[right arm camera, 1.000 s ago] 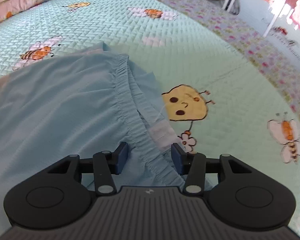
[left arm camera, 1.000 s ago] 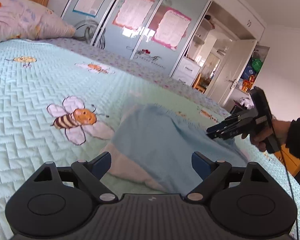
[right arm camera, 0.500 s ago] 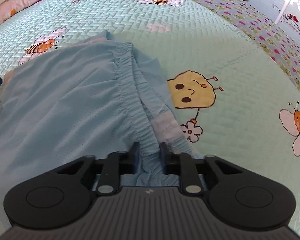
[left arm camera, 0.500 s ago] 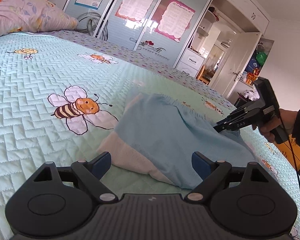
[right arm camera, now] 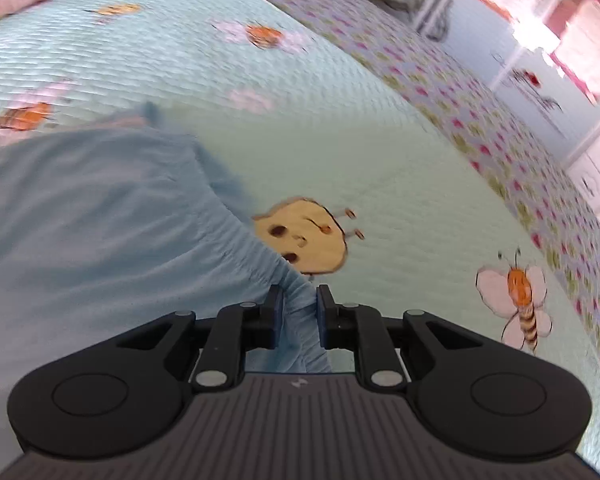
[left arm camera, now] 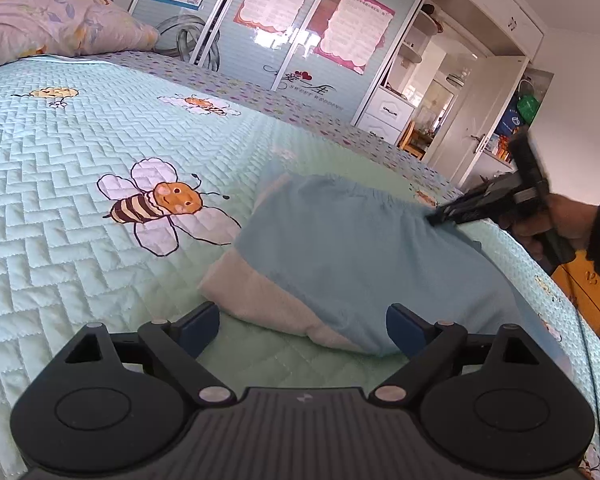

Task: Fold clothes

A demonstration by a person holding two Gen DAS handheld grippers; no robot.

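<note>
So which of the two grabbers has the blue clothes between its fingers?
The right gripper. The light blue garment's gathered edge sits between its jaws, which are opening slightly. The left gripper stands wide open with nothing pinched, near the other end.

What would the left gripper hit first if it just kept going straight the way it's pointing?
Most likely the near hem of the light blue garment, which lies just ahead of the open left gripper on the bedspread; depth is hard to judge.

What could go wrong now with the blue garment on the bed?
1. The right claw pinches only the gathered waistband of the garment, and its jaws are opening, so the cloth may slip out.
2. The left claw is open short of the hem, so a pull from the right may drag the garment across the quilt.
</note>
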